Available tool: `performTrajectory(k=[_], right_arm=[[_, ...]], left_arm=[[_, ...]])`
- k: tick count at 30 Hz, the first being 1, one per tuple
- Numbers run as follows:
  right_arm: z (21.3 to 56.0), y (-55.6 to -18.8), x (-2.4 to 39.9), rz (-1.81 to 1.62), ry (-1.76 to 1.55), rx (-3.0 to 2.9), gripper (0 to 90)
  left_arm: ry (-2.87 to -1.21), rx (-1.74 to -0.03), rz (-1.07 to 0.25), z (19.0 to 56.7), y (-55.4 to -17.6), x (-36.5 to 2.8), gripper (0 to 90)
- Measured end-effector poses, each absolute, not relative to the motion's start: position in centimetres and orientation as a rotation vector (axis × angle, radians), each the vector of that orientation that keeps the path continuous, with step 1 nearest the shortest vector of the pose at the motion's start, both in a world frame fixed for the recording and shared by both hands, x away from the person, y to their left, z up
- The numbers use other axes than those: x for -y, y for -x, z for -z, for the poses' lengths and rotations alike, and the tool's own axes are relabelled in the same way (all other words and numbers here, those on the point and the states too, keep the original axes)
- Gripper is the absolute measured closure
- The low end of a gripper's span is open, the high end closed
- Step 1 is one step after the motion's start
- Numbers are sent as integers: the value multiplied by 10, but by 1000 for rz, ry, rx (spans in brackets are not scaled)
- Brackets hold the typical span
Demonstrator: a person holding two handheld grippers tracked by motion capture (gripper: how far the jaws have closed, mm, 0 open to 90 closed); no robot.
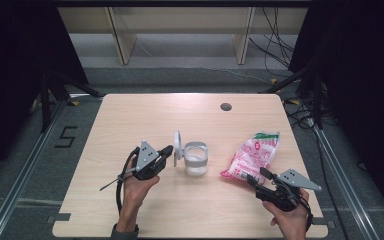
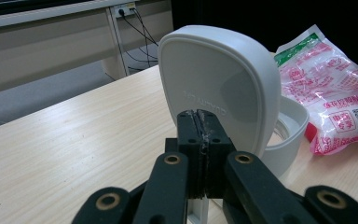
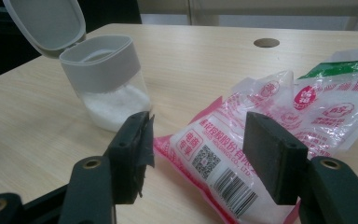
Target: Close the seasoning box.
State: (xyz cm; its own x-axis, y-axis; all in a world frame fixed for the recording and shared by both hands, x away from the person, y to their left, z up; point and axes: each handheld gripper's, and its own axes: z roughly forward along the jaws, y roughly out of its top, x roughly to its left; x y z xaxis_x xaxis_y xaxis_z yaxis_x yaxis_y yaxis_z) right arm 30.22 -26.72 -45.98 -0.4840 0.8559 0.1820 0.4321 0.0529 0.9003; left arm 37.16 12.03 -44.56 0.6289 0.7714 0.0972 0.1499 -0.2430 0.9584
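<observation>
From the high view I saw the jar [image 1: 196,159] mid-surface, its lid [image 1: 177,145] upright, and the pink bag [image 1: 252,155] toward the right edge. My left tongs [image 2: 199,122] view showed them pressed together against the lid. My right tongs [image 3: 196,154] view showed white granules in the jar, tongs wide just before the bag's near end.

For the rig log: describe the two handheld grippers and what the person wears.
Both the left gripper and the right gripper are black, two-jawed, with brass-coloured rivets and a grey three-cornered plate on top. A black cable trails from the left one. A grey sleeve cuff shows at the left wrist.
</observation>
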Motion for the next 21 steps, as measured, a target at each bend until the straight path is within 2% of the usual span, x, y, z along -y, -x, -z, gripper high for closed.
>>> performTrajectory(k=[21], right_arm=[[461,-295,259,-1449,-1265,-1962,418]], left_arm=[[-1753,-734,-727,442,-371,-114,889]])
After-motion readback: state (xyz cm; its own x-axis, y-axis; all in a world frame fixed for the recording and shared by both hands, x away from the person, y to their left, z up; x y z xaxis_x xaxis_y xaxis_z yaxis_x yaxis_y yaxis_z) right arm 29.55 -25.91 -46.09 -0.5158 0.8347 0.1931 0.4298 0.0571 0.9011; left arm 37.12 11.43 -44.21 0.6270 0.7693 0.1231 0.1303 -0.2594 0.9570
